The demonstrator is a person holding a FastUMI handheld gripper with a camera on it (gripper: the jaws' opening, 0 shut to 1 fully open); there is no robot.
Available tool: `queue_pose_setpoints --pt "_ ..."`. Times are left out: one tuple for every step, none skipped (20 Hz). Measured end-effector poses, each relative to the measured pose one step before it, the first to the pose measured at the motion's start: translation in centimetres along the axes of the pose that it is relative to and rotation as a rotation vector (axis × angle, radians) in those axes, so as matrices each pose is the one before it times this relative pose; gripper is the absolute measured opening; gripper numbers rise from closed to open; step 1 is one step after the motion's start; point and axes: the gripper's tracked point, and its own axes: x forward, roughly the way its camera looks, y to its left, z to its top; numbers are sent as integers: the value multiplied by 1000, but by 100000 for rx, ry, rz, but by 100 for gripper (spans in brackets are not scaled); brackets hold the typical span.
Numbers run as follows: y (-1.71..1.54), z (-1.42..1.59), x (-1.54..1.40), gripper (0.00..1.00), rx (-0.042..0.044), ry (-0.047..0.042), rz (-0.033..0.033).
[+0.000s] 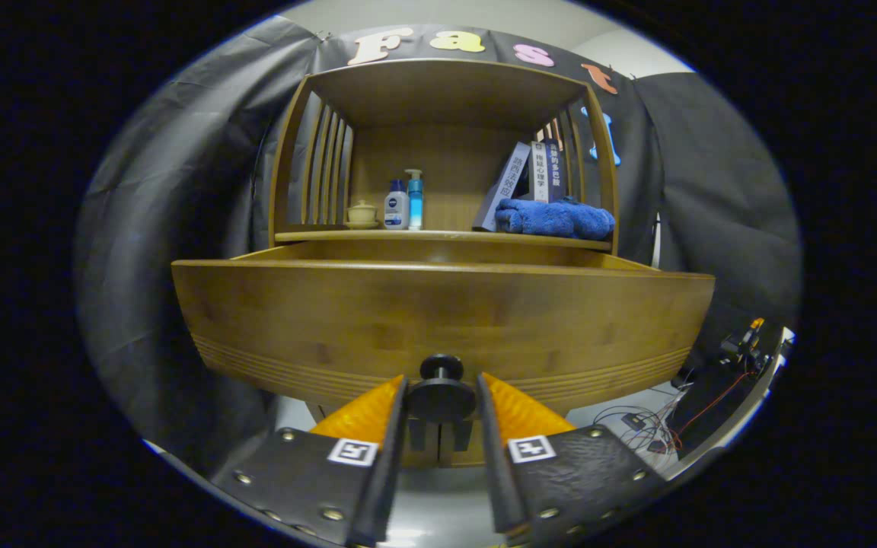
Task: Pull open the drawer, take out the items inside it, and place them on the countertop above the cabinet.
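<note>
- The tool [441, 396] sits level with the drawer's dark round knob [441, 388], one finger on each side of it, the jaws narrowed around it. The fingers look to be touching or nearly touching the knob's sides; whether both truly press on it I cannot tell.
- That straddling hold makes sense for a straight pull: the knob's wider head would catch behind the fingers.
- The drawer [438, 320] already stands out from the cabinet, its broad wooden front near the camera, its open top showing behind the front's upper edge. Its inside is hidden by the front panel, so whatever lies in it cannot be seen.
- Above and behind the drawer lies the surface [438, 237], the goal for the items. Toward its left end stand a small lidded cup [362, 214], a white bottle [396, 207] and a blue pump bottle [415, 199]; toward its right end, a folded blue towel [555, 218] lies in front of leaning books [530, 179].
- The middle of the surface's front edge is bare, a likely landing spot.
- The tool points squarely and horizontally at the drawer front, low against it.
</note>
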Motion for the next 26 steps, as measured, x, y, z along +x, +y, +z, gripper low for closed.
queue_pose_setpoints --pt "36 -164 -524 70 197 1996 660" --pt "-92 290 -743 85 1173 754 573" --pt "-78 741 -667 100 1288 -523 645" --pt "-41 842 -630 100 803 -582 621" --pt "-158 1113 -611 100 149 -853 161" --pt "-61 1385 -568 100 -65 -1712 286" --pt "-152 1484 -156 100 -833 -1316 -147" --pt "-314 1256 77 100 -677 -544 -939" --pt "-125 1505 188 100 515 -522 -322" --pt "551 1382 361 100 1609 -280 1861" --pt "734 1515 577 100 1484 -588 2300" --pt "284 956 891 100 -438 757 1169" --pt "-310 472 1109 100 -1381 1570 -985" --pt "-490 -45 1123 100 -1364 3585 -1724" --pt "-85 -185 1238 100 -160 4194 -187" --pt "223 -374 1581 100 686 5337 765" --pt "279 -477 1413 100 1361 6438 1283" --pt "167 -585 1629 100 1381 6580 459" --pt "90 -1098 1456 100 999 9322 -242" --pt "317 -330 1109 100 1240 6196 612" --pt "522 -573 1198 100 1110 4992 1908" --pt "454 -518 1212 100 1493 5108 824" --pt "-198 -453 723 100 1437 6460 -802" --pt "-161 -622 634 100 243 6327 -2754" --pt "-140 -582 289 100 -1581 6347 -1504" --pt "262 -307 1178 100 320 2946 572"
